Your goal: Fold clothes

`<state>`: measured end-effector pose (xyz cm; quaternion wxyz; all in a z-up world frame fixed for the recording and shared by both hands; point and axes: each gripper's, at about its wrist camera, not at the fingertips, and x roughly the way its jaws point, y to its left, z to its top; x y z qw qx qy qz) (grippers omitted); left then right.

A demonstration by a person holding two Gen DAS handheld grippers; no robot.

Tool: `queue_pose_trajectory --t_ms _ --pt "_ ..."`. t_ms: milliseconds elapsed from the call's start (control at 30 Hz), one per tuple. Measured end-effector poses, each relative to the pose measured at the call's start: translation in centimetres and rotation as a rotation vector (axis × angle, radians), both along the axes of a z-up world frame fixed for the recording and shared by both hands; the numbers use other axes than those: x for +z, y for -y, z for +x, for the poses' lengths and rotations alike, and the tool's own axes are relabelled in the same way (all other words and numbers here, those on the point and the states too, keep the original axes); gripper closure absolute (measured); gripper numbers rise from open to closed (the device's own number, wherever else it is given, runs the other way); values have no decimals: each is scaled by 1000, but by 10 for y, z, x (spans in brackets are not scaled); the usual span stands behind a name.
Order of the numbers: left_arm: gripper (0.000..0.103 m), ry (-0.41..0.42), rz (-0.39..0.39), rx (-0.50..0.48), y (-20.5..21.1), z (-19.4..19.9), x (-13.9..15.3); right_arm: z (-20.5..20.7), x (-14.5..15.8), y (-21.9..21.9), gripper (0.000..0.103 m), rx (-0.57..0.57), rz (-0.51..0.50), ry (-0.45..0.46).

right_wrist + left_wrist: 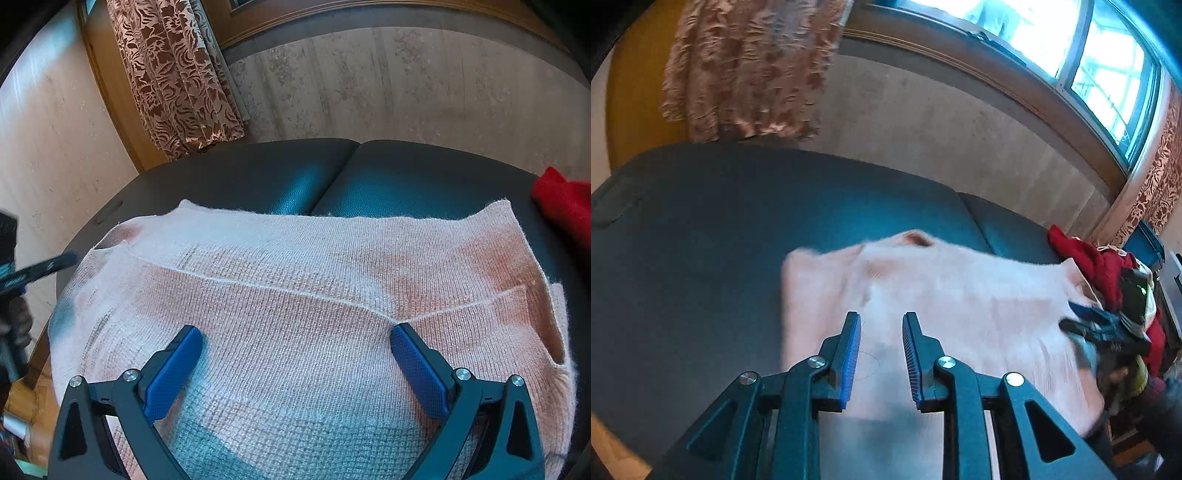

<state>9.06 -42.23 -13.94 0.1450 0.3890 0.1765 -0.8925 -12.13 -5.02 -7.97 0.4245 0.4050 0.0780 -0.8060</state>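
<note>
Jaws spread on both tools, and neither pinches anything: the right gripper (295, 341) stands wide apart just above the pale pink knitted sweater (303, 295), the left gripper (881, 334) with a narrower gap over the same garment.

The sweater lies on the dark padded leather surface (369, 177) directly ahead of and beneath both pairs of jaws. In the right wrist view a folded-over edge runs across the knit ahead of the jaws, and a second flap lies just beyond the right fingertip (400, 332), so parts of the garment already lie doubled over its body. Far to the right of the jaws sits a heap of red and mixed clothing (1108, 273).

My judgement: the sweater is partway through folding, the tools between grips. The scene would suit either smoothing down a fold just laid or reaching for the next edge. Any further fold calls for closing on a free edge, taking all the layers there, and carrying it across evenly so the soft knit does not bunch.
</note>
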Motion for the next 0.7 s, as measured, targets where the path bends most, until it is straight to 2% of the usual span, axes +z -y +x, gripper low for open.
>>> queue_pose_trajectory --t_ms 100,133,200,367,500,600,700 --pt "78 81 -56 7 1 -32 -20 -1 -2 0 0 0 -3 1" --pt "78 47 -63 9 6 -30 -24 -1 -3 -1 0 -2 -4 2" --pt "80 -11 25 50 22 -21 -26 0 -4 1 0 -4 6 -3" --pt "82 -13 -4 75 18 -18 -25 0 -4 4 0 -3 24 -16" --pt "82 29 8 79 20 -24 -15 -3 -3 1 0 0 5 -4" --pt "80 1 -111 140 4 -17 19 -5 4 -5 0 -3 -36 44" --pt "76 -73 -129 20 -39 -20 44 3 22 -28 0 18 -130 161"
